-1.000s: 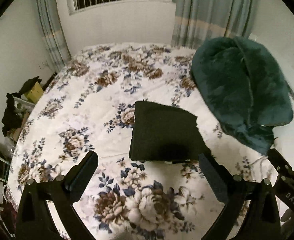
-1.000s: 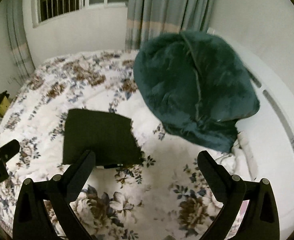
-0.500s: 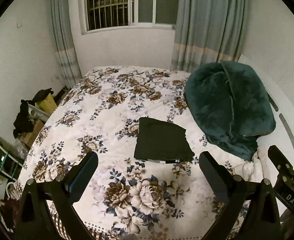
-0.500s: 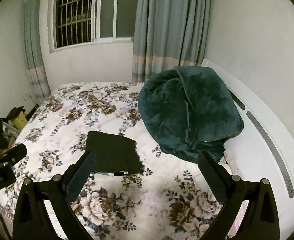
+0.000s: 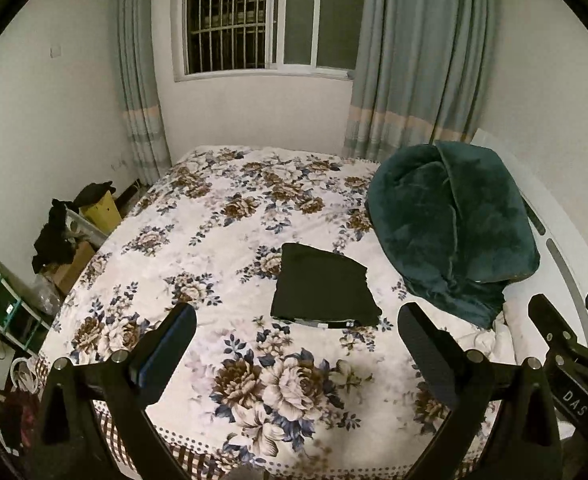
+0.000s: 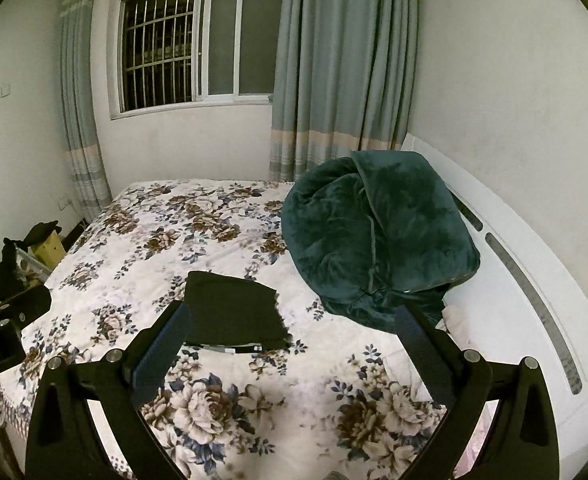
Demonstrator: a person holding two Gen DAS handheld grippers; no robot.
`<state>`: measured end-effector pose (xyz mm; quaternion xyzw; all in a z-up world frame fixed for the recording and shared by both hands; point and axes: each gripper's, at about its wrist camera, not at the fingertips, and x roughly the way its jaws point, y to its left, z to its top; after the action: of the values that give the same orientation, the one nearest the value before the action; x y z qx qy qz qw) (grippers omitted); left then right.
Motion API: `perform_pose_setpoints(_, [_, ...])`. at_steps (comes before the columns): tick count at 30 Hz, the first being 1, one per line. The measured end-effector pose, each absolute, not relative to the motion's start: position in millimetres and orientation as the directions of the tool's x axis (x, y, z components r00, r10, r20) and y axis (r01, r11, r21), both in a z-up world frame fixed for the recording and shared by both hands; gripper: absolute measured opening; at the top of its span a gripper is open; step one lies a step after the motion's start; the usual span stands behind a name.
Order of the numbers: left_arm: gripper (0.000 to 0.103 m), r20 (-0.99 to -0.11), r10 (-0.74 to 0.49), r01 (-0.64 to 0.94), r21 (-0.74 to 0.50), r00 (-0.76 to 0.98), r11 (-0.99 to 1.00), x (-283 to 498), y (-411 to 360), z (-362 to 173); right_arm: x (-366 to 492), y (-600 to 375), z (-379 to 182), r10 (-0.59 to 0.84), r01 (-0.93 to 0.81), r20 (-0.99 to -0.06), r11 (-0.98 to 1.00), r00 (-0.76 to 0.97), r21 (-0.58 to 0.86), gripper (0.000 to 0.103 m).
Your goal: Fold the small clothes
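A black garment (image 5: 322, 287) lies folded into a flat rectangle on the floral bedspread (image 5: 221, 248), near the bed's front half. It also shows in the right wrist view (image 6: 231, 312). My left gripper (image 5: 296, 354) is open and empty, held well above and in front of the garment. My right gripper (image 6: 294, 350) is open and empty too, equally far back. The right gripper's body shows at the right edge of the left wrist view (image 5: 570, 364).
A dark green plush blanket (image 5: 450, 232) is heaped at the bed's right side against a white headboard (image 6: 534, 280). Boxes and dark clothes (image 5: 65, 232) stand on the floor left of the bed. A window (image 5: 253, 16) and curtains are on the far wall.
Both grippers have pulled back and up from the bed. The folded garment looks smaller and farther off, and more of the room shows. The garment itself has not moved.
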<state>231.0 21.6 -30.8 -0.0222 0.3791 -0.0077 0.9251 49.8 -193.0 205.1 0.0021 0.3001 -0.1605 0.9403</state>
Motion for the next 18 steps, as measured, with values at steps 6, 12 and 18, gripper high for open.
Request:
perform_pose_setpoints(6, [0.103,-0.689,-0.021,-0.012,-0.043,0.724,0.999,218.4,22.4,-25.1,49.3,-195.7,208.1,-0.289,0.289,-0.562,0.953,0.775,-0.092,0.103])
perform_pose_setpoints(12, [0.103,-0.683,-0.010,-0.024,-0.041,0.730,0.999,212.9,23.7,-19.9,50.0,-194.1,213.6,-0.265,0.257,-0.558,0.962,0.786,-0.095,0.103])
perform_pose_setpoints(18, [0.103,-0.693,-0.005,-0.028,-0.037,0.721,0.999,208.3,23.4,-20.8,58.7,-197.2,213.3,-0.246,0.239,-0.566,0.967,0.787,-0.089,0.103])
